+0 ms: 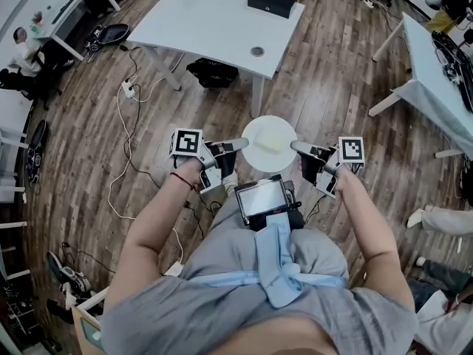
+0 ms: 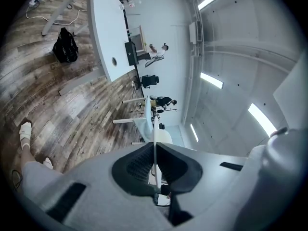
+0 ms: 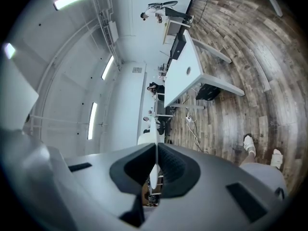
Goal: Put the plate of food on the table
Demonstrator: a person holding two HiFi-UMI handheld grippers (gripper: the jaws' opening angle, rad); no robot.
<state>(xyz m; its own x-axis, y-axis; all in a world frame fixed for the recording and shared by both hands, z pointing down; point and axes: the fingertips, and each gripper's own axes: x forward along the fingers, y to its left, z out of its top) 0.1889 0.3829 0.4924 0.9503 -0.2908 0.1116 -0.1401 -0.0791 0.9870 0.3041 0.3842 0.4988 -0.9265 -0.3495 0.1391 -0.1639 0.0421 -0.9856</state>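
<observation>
A round white plate (image 1: 260,157) with a pale slab of food (image 1: 273,143) on it hangs in the air in front of my waist, above the wooden floor. My left gripper (image 1: 245,144) is shut on the plate's left rim, and my right gripper (image 1: 294,146) is shut on its right rim. In the left gripper view the plate (image 2: 155,153) shows edge-on as a thin white line pinched between the dark pads (image 2: 137,170). The right gripper view shows the same thin plate edge (image 3: 156,160) between its pads (image 3: 173,170). The white table (image 1: 214,24) stands ahead, apart from the plate.
On the table lie a black box (image 1: 272,1) and a small round cap (image 1: 256,51). A black bag (image 1: 211,72) sits on the floor under it, with white cables (image 1: 127,135) to the left. Another white desk (image 1: 443,72) stands at right. A device (image 1: 262,198) hangs at my waist.
</observation>
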